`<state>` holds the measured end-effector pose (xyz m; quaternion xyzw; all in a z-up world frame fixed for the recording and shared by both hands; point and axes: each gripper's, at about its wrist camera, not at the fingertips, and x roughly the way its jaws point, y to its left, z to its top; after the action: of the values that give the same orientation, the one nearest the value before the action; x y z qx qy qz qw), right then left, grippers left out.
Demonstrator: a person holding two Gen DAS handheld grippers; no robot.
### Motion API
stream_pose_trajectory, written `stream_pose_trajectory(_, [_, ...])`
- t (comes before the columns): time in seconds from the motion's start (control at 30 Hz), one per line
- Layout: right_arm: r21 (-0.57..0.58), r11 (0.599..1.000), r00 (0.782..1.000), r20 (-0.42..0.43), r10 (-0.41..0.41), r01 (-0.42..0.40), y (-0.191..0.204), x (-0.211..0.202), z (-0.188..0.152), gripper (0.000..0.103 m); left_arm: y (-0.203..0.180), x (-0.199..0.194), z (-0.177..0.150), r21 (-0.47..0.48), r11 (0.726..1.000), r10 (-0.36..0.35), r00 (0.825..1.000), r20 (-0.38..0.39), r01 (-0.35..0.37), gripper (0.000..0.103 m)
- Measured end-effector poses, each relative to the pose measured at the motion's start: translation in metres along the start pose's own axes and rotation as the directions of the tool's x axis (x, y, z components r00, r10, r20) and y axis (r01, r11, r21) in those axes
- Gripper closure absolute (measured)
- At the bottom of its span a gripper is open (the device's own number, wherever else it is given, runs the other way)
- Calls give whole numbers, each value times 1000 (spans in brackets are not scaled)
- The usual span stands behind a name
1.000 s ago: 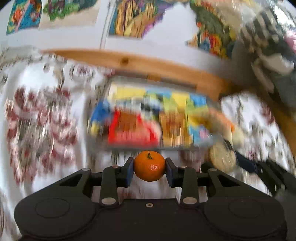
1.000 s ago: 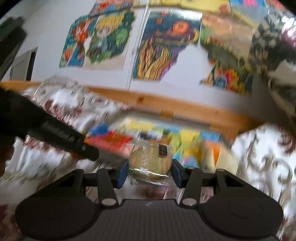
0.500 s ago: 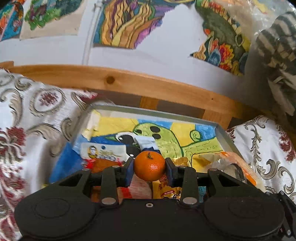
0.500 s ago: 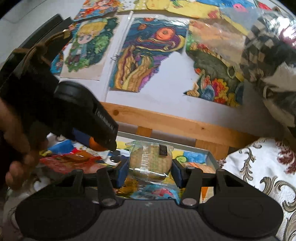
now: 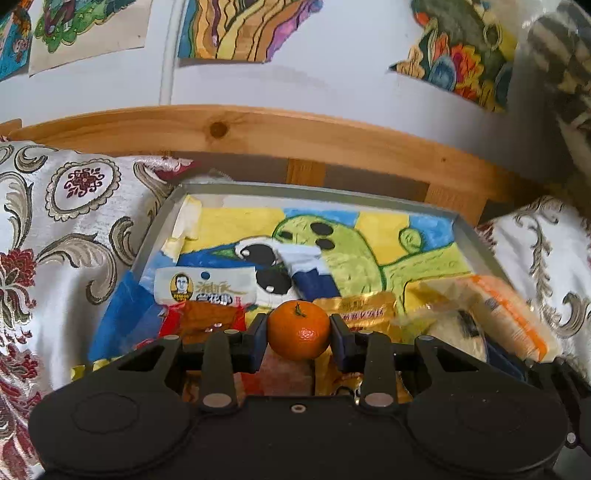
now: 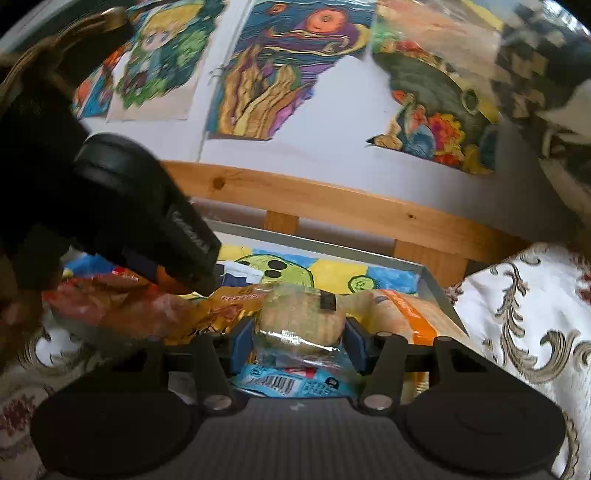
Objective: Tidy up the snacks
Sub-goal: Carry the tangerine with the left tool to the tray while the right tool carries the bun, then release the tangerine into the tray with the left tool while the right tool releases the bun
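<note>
My left gripper (image 5: pixel 298 335) is shut on a small orange mandarin (image 5: pixel 298 334) and hovers over the near part of a grey metal tray (image 5: pixel 159 218). The tray is lined with a colourful drawing and holds several snack packets, among them a white-and-red packet (image 5: pixel 205 290) and a gold one (image 5: pixel 364 308). My right gripper (image 6: pixel 300 334) is shut on a round biscuit in clear wrap (image 6: pixel 299 319), low over the same tray (image 6: pixel 436 288), above a blue packet (image 6: pixel 291 384). The other gripper's black body (image 6: pixel 147 218) fills the left of the right wrist view.
The tray lies on a white cloth with red and gold scrolls (image 5: pixel 55 229). A wooden rail (image 5: pixel 295 133) runs behind it, below a white wall with drawings (image 5: pixel 251 33). An orange-and-clear bag (image 5: pixel 506 314) lies at the tray's right edge. A hand (image 6: pixel 14 314) shows at far left.
Both grippers have moved forward and lower over the tray, still holding the mandarin and the biscuit. The tray now looks larger and closer in both views.
</note>
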<state>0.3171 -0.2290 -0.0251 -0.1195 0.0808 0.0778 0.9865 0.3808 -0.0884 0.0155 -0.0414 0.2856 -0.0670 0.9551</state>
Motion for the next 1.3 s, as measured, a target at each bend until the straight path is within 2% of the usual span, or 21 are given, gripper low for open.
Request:
stream_pose_trajectory(0.33, [1, 1000, 1000, -22, 14, -14, 0, 4, 2, 41, -2, 7, 2, -5, 999, 35, 995, -97, -36, 65])
stream_pose_trajectory(0.47, [-29, 1000, 999, -47, 1, -3, 2, 8, 1, 28, -3, 7, 6, -33, 999, 26, 993, -115, -30, 63])
stream_pose_trajectory(0.53, [-22, 1000, 998, -59, 6, -7, -1, 9, 0, 23, -3, 4, 8, -62, 998, 19, 993, -112, -26, 56])
stream_pose_trajectory(0.67, [20, 1000, 998, -63, 16, -15, -10, 8, 3, 17, -8, -8, 13, -68, 996, 43, 995, -88, -49, 45])
stream_pose_trajectory(0.73, [28, 999, 998, -57, 19, -18, -12, 4, 6, 13, -13, -16, 15, -53, 997, 56, 996, -70, -60, 32])
stream_pose_trajectory(0.87, [34, 999, 998, -48, 39, -37, -14, -3, 12, 1, -23, -33, 19, -19, 997, 80, 996, -40, -81, 28])
stream_pose_trajectory(1.03, [41, 998, 998, -42, 38, -36, -18, -13, 19, 0, -30, -55, 26, 9, 995, 98, 995, -4, -98, 14])
stream_pose_trajectory(1.2, [93, 996, 999, -45, 10, -6, -29, -27, 28, 0, -38, -83, 31, 51, 992, 117, 992, 49, -119, 12])
stream_pose_trajectory(1.3, [132, 991, 999, -43, 8, -2, -36, -40, 33, 0, -40, -102, 29, 65, 989, 127, 989, 77, -132, 4])
